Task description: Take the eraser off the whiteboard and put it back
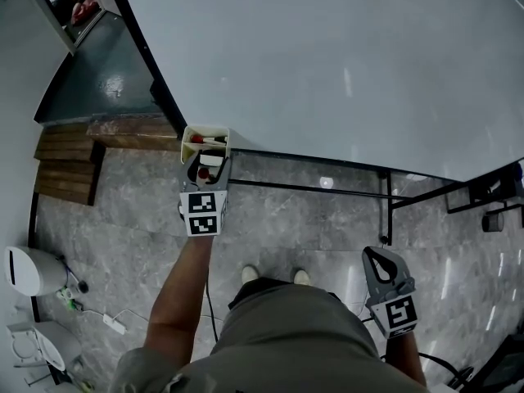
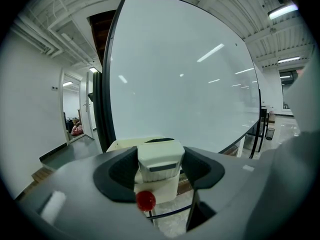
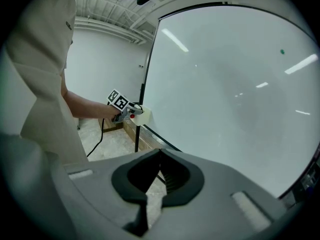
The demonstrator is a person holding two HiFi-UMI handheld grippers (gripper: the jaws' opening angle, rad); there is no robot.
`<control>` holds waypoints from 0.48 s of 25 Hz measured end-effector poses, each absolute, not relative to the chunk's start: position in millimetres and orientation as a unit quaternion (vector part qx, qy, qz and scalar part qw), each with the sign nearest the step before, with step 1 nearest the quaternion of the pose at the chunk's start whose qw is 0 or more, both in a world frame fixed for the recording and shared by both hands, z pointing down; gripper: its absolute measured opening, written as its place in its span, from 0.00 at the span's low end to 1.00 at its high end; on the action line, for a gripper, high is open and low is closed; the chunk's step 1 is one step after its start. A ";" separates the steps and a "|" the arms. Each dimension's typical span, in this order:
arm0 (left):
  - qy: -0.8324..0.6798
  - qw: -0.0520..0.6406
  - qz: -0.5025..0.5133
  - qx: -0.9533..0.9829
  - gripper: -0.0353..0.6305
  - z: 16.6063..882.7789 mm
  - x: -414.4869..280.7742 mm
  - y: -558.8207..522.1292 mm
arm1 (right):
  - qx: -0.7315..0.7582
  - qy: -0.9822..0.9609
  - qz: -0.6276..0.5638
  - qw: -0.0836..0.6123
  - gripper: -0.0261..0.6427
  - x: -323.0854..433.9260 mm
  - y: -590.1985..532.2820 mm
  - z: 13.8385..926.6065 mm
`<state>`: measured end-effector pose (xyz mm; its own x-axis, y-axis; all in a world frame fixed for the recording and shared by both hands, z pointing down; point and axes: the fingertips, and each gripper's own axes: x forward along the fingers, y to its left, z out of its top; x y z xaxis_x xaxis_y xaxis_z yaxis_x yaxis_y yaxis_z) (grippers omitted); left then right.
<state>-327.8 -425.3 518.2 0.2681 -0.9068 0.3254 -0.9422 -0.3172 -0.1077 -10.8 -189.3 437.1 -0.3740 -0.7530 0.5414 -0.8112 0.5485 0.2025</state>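
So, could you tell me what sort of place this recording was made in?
Probably an office or teaching space, indoors. There is a large whiteboard on a black metal stand, a polished grey stone-tile floor, and ceiling strip lights overhead.

eraser (image 1: 211, 160): partly hidden between left tongs (image 1: 208, 155) | holder (image 1: 187, 134) contents: too small
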 end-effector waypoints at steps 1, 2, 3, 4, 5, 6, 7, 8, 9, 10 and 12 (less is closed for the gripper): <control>-0.583 0.053 0.167 0.793 0.47 519.5 -328.2 -426.3 | 0.472 -0.828 0.049 0.299 0.04 -9.7 -188.8 438.0; -0.584 0.053 0.170 0.792 0.47 520.6 -328.7 -427.1 | 0.472 -0.828 0.048 0.299 0.04 -8.6 -188.0 439.1; -0.585 0.052 0.172 0.791 0.47 521.3 -329.1 -427.5 | 0.470 -0.829 0.045 0.299 0.04 -7.2 -186.7 440.2; -0.586 0.050 0.174 0.790 0.47 521.5 -329.3 -427.6 | 0.469 -0.830 0.043 0.299 0.04 -5.6 -185.0 440.7; -0.587 0.048 0.176 0.789 0.47 521.3 -329.2 -427.3 | 0.469 -0.830 0.042 0.298 0.04 -4.1 -183.0 440.3; -0.588 0.047 0.178 0.788 0.47 520.8 -329.0 -427.0 | 0.469 -0.831 0.042 0.297 0.04 -2.7 -181.1 439.1; -0.588 0.047 0.180 0.787 0.47 520.4 -328.7 -426.6 | 0.470 -0.830 0.045 0.296 0.04 -1.2 -179.3 437.4; -0.589 0.048 0.182 0.786 0.47 520.2 -328.5 -426.4 | 0.471 -0.830 0.046 0.294 0.04 0.5 -177.8 435.8; -0.590 0.048 0.183 0.785 0.48 520.4 -328.6 -426.1 | 0.472 -0.830 0.046 0.293 0.04 2.6 -176.5 434.7; -0.592 0.046 0.185 0.783 0.48 520.6 -329.0 -425.6 | 0.472 -0.830 0.043 0.292 0.04 5.2 -175.3 434.0; -0.596 0.037 0.191 0.779 0.48 519.6 -329.7 -423.8 | 0.471 -0.832 0.034 0.291 0.04 10.9 -172.4 433.6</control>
<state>-329.7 -423.8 519.6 0.2158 -0.9149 0.3411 -0.9432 -0.2858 -0.1697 10.9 -172.4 433.6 -0.3873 -0.7639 0.5162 -0.8035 0.5542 0.2173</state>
